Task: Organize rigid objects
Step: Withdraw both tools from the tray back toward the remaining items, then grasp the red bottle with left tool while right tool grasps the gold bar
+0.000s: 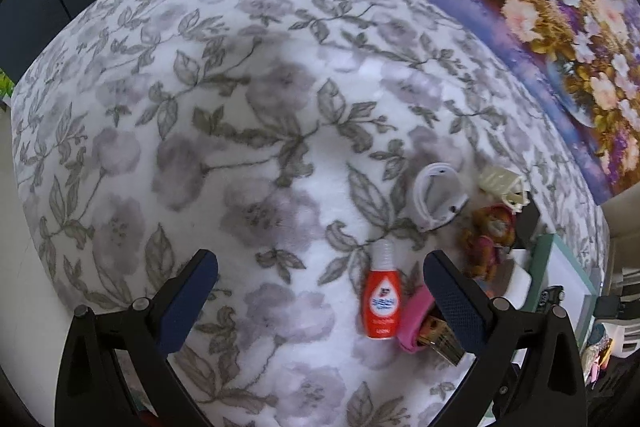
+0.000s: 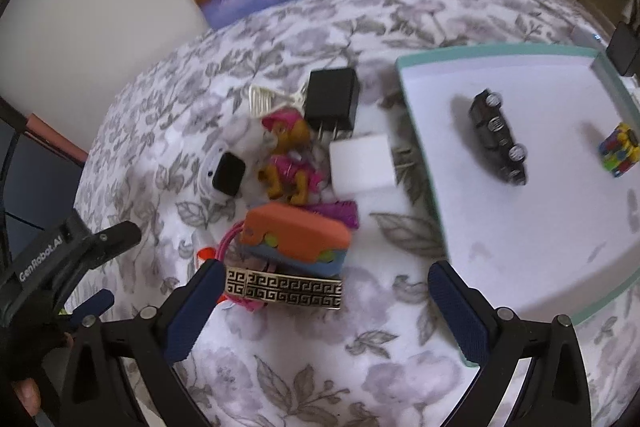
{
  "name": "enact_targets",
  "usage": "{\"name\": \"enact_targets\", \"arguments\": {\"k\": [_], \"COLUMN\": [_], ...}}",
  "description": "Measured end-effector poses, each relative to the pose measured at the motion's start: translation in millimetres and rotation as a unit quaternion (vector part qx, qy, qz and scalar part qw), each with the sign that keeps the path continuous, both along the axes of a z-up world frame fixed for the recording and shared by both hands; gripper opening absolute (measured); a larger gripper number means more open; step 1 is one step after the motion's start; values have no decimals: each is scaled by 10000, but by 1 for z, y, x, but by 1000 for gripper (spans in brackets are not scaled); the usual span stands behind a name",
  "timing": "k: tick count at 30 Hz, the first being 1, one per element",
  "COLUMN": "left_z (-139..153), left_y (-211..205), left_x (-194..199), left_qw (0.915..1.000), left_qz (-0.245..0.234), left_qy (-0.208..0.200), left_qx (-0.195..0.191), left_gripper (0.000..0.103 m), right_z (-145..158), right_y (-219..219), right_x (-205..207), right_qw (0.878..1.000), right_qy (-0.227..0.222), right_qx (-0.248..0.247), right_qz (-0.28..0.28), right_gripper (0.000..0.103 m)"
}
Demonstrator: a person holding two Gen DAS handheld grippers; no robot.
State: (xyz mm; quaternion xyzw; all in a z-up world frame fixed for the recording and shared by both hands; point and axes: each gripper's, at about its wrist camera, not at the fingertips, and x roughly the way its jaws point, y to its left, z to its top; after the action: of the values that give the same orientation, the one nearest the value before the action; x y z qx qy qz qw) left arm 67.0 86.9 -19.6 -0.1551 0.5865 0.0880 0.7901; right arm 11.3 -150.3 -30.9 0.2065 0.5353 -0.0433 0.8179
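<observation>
Both tools are held wide and empty over the floral bed [image 2: 304, 367]: the left tool [image 1: 320, 295] by the red bottle [image 1: 381, 307], the right tool [image 2: 326, 311] near the gold-patterned bangle [image 2: 286, 291]. A toy car [image 2: 498, 137] and cube [image 2: 619, 155] are seen inside the teal-rimmed tray [image 2: 416, 115].
</observation>
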Motion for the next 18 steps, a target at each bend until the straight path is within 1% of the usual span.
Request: {"name": "enact_targets", "arguments": {"k": [2, 7, 12, 18], "left_z": [-6, -19, -25, -27], "left_y": [2, 7, 11, 13], "left_x": [2, 4, 4, 4], "left_qw": [9999, 9992, 9988, 9985], "left_qz": [28, 118, 197, 189], "left_qy": [93, 281, 368, 425], "left_qx": [-68, -259, -263, -274], "left_gripper": [102, 102, 102, 102], "right_z": [-5, -16, -22, -28], "right_y": [3, 12, 21, 30], "right_x": [2, 7, 13, 17], "right_qw": [9999, 9996, 9993, 9989], "right_qy": [71, 194, 254, 331], "right_qx": [61, 150, 197, 117], "right_qz": [47, 108, 210, 297], "right_gripper": [100, 99, 98, 96]}}
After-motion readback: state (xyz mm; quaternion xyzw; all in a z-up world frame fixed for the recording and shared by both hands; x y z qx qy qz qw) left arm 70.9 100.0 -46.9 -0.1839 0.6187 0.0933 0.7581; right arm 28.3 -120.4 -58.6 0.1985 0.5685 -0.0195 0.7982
